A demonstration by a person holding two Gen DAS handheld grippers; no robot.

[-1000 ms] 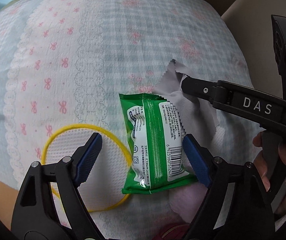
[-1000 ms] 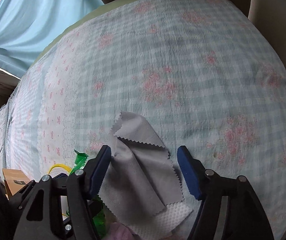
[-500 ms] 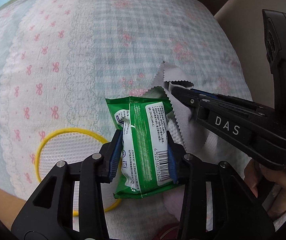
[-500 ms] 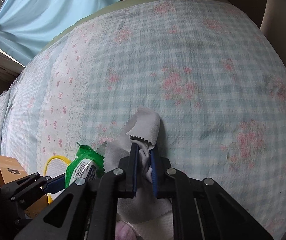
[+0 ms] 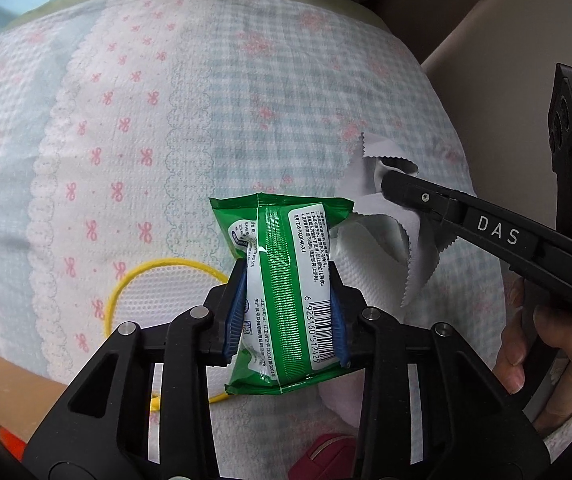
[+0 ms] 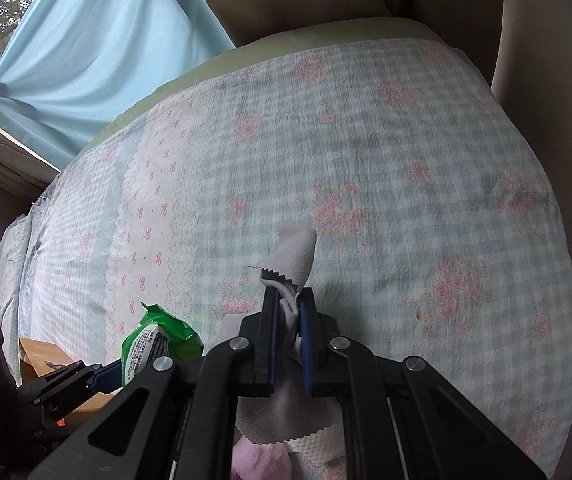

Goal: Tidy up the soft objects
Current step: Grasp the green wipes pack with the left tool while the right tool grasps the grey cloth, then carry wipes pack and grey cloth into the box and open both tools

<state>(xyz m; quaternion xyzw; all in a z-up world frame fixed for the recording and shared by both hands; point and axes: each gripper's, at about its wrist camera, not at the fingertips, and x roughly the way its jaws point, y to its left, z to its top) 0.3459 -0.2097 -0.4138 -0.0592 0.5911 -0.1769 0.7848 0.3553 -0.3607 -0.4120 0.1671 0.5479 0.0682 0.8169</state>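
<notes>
My left gripper (image 5: 286, 300) is shut on a green wet-wipe packet (image 5: 286, 280) and holds it upright above the bed cover (image 5: 146, 120). The packet also shows in the right wrist view (image 6: 154, 336). My right gripper (image 6: 288, 300) is shut on a grey zigzag-edged cloth (image 6: 296, 256) and has it lifted; the cloth hangs from it in the left wrist view (image 5: 394, 216), to the right of the packet. A white textured cloth (image 5: 366, 280) and a pink fluffy item (image 6: 262, 464) lie underneath.
A white mesh bag with a yellow rim (image 5: 158, 296) lies on the cover left of the packet. A cardboard box (image 6: 42, 356) sits at the bed's near-left edge. A red pouch (image 5: 322, 456) is near the bottom. A blue curtain (image 6: 106, 52) hangs behind.
Both grippers closed, the left on the green packet and the right on the grey cloth. Both then lifted their items off the bed cover.
</notes>
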